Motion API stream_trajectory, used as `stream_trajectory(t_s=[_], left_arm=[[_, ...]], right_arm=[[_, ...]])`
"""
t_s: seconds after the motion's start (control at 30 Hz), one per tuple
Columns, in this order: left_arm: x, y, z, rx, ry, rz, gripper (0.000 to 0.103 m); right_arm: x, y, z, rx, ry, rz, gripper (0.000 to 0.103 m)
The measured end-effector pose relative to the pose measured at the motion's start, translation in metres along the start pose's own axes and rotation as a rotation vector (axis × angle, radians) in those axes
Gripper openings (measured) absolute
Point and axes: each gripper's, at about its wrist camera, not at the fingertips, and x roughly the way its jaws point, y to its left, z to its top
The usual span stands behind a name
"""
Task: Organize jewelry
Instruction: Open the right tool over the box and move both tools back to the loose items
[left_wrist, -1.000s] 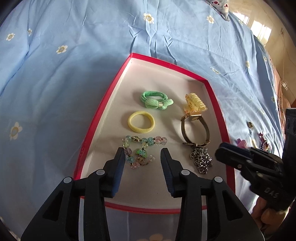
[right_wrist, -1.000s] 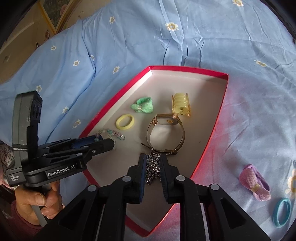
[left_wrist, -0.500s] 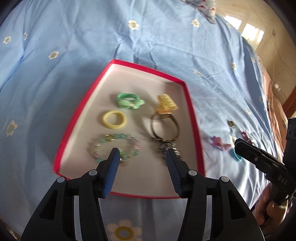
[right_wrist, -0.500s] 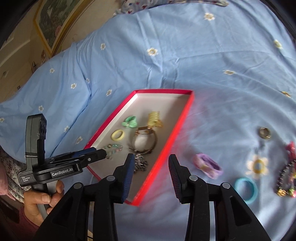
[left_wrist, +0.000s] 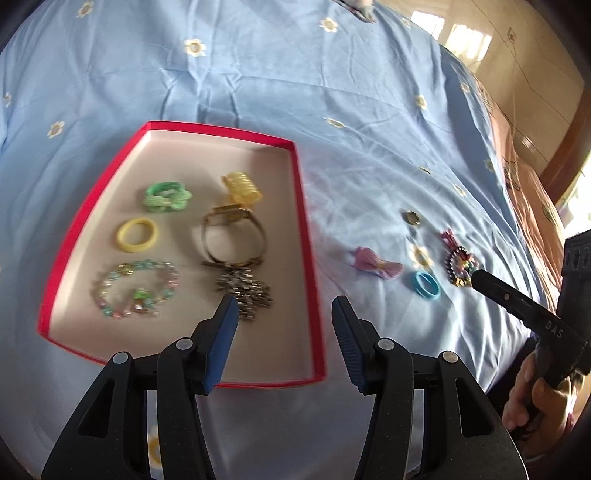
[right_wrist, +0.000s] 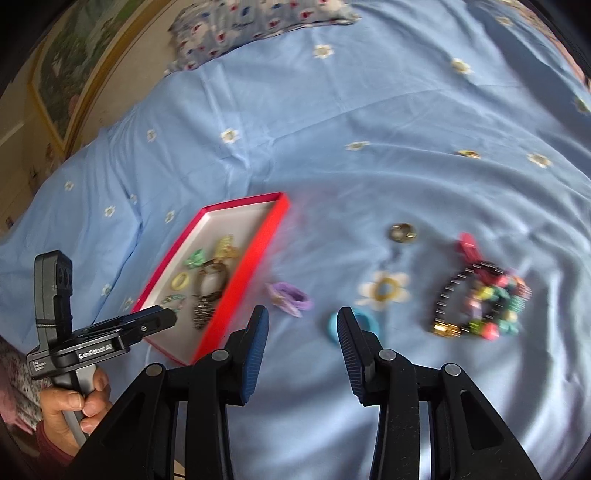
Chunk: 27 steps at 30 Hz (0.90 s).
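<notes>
Jewelry is split in two lots on the blue bedsheet (left_wrist: 258, 81). Inside the red tray (left_wrist: 308, 236) sit a green scrunchie (left_wrist: 167, 196), a yellow ring (left_wrist: 136, 235), a beaded bracelet (left_wrist: 135, 283), a yellow clip (left_wrist: 242, 186), a watch (left_wrist: 233, 236) and a silver chain (left_wrist: 245, 291), each lying apart except the chain, which touches the watch's strap end.

Off to the right of the tray, loose on the sheet: a purple bow (right_wrist: 290, 298), a blue ring (right_wrist: 352, 325), a metal ring (right_wrist: 402, 232), a red clip (right_wrist: 467, 245) and a colourful bracelet (right_wrist: 480, 304).

Left gripper (left_wrist: 282, 319) hangs over the tray's near right corner, jaws spread with nothing between them; they've just been opening. Right gripper (right_wrist: 303, 328) is out over the sheet, also spread and empty after just opening, and its right finger (right_wrist: 351, 332) covers part of the blue ring in the right wrist view. Whether it touches the ring can't be told. A hand (right_wrist: 74, 402) grips the left tool's handle, lower left in that view.
</notes>
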Motion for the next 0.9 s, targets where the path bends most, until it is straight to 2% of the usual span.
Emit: stream_trajectory(t_s=[0.33, 0.9], left_arm=[[0.011, -0.034, 0.000, 0.062, 0.029, -0.035, 0.052], [0.036, -0.076, 0.013, 0.139, 0.061, -0.054, 0.056]], right_arm=[[-0.029, -0.048, -0.012, 0.090, -0.034, -0.074, 0.040], [-0.048, -0.088, -0.014, 0.149, -0.062, -0.141, 0.040]])
